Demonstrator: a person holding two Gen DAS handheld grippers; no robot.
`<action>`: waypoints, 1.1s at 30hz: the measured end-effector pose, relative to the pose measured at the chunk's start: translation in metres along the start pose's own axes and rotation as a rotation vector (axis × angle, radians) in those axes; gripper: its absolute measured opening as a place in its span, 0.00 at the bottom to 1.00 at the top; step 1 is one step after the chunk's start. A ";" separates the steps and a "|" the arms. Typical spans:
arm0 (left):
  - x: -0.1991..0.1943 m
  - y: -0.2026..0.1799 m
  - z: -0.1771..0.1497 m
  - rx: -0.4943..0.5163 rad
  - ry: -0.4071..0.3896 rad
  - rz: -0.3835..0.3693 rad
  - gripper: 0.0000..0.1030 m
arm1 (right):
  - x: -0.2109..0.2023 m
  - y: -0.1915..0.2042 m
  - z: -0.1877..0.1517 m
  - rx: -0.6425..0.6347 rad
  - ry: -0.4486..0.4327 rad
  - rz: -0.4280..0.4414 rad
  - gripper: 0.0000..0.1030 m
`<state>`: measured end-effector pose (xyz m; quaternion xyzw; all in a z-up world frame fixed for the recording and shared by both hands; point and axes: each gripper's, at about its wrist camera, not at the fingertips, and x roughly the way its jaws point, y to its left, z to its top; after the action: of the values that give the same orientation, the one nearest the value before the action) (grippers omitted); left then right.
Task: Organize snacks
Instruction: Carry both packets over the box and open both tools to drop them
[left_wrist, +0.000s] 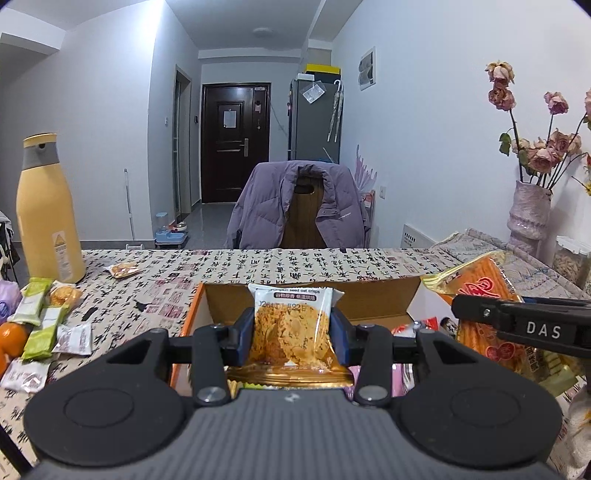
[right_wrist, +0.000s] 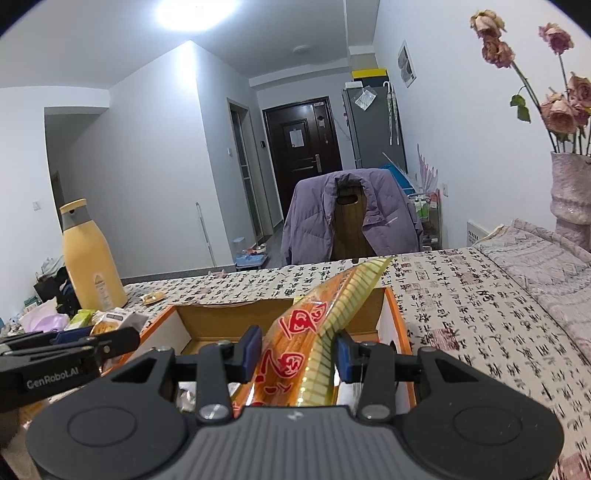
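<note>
Cardboard box (left_wrist: 314, 299) sits directly below both tools: left tool (left_wrist: 291, 332) pinches an oat-crisp packet (left_wrist: 291, 325) upright, right tool (right_wrist: 295, 354) pinches an orange packet (right_wrist: 314, 325) angled over the bench (right_wrist: 461, 295).

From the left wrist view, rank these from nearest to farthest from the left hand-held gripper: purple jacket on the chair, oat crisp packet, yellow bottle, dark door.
1. Oat crisp packet: clamped in the left hand-held gripper, centre.
2. Yellow bottle: on the table, far left.
3. Purple jacket: on the chair past the table's far edge.
4. Dark door: end of the hallway.
</note>
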<state>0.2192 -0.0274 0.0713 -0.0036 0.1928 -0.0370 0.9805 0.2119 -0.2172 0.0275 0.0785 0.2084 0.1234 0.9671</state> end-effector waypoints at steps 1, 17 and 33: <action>0.005 0.000 0.002 -0.001 0.003 0.000 0.41 | 0.006 -0.001 0.003 0.002 0.006 0.002 0.39; 0.068 0.012 0.006 -0.067 0.030 0.050 0.41 | 0.074 0.004 0.011 -0.018 0.022 0.026 0.39; 0.072 0.032 -0.005 -0.121 0.035 0.116 1.00 | 0.074 -0.001 -0.005 -0.018 0.036 -0.004 1.00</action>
<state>0.2854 -0.0004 0.0385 -0.0510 0.2119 0.0316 0.9755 0.2746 -0.1974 -0.0057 0.0669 0.2245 0.1246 0.9642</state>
